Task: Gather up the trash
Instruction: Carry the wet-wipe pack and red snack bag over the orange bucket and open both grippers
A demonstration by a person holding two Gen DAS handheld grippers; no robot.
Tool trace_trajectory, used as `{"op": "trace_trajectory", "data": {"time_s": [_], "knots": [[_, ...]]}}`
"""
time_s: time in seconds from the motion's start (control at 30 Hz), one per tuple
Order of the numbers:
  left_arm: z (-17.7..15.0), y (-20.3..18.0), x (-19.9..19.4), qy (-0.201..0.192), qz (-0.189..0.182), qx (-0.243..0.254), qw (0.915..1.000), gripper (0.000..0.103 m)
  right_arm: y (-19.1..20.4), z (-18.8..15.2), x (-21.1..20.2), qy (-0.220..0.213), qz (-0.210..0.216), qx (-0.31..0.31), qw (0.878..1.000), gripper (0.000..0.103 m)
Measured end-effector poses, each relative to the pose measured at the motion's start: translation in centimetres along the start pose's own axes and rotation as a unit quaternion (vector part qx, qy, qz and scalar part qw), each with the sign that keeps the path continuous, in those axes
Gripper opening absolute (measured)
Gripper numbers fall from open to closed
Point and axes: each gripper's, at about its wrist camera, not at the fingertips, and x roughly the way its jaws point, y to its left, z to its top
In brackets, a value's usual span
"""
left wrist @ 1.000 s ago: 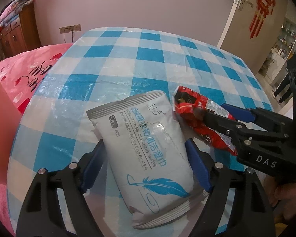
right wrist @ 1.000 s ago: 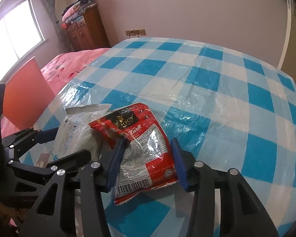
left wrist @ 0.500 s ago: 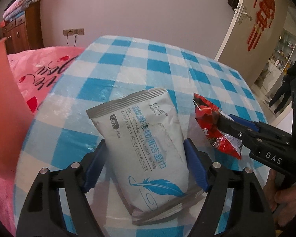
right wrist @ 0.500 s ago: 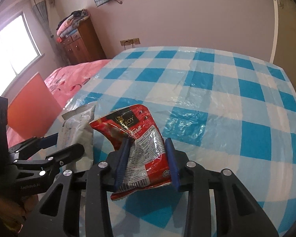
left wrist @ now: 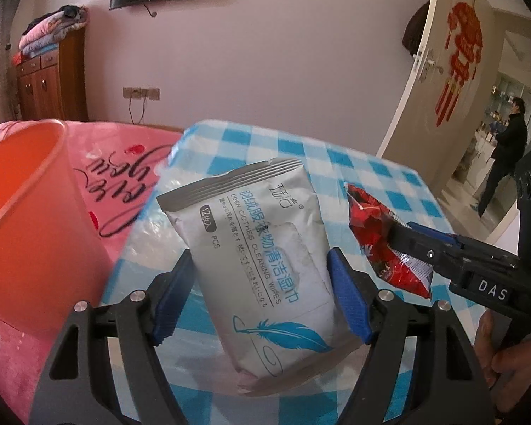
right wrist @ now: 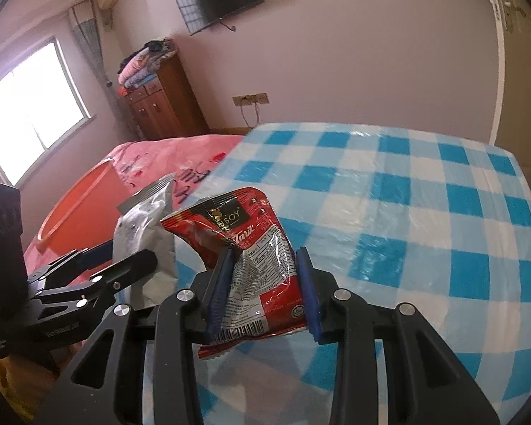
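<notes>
Trash both lifted off the checked table (left wrist: 389,173) since a second ago, nearer the orange bin (left wrist: 35,212) (left of it). Wipes packet (left wrist: 262,248) clamped wide in left gripper (left wrist: 262,283); red wrapper (right wrist: 258,258) pinched narrow in right gripper (right wrist: 265,283). Next: over the bin, release.

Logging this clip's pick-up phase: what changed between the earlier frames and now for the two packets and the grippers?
Both packets have been lifted off the checked table. The right gripper closed onto the red snack packet and raised it; the left gripper raised the grey wipes pack toward the orange bin. Unchanged: each gripper keeps its own packet.
</notes>
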Motion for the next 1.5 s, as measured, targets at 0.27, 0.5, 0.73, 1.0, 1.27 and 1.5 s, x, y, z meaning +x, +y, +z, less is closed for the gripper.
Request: {"op": "trace_trajectory", "data": {"time_s": [0.27, 0.5, 0.73, 1.0, 1.27, 1.5], "knots": [[1.9, 2.8, -4.4, -0.048, 0.015, -0.013, 0.9986, 0.074, 4.3, 2.1, -1.2, -0.015, 0.026, -0.019, 0.999, 0.038], [3.4, 6.4, -8.6, -0.085, 0.051, -0.026, 0.9947, 0.074, 10.2, 4.5, -1.0, -0.027, 0.064, -0.058, 0.996, 0.038], [4.3, 10.4, -11.4, -0.108, 0.092, -0.042, 0.9891, 0.074, 15.7, 6.1, 0.6, -0.024, 0.100, -0.093, 0.990, 0.038], [4.6, 14.8, -12.6, -0.115, 0.133, -0.065, 0.9823, 0.074, 21.1, 7.8, 3.4, -0.017, 0.133, -0.120, 0.984, 0.038], [3.8, 18.5, -11.4, -0.095, 0.153, -0.095, 0.9792, 0.073, 25.1, 8.4, 6.5, 0.002, 0.145, -0.134, 0.980, 0.038], [3.6, 19.9, -9.3, -0.066, 0.156, -0.108, 0.9797, 0.073, 26.1, 8.3, 9.7, 0.036, 0.126, -0.142, 0.981, 0.042]]}}
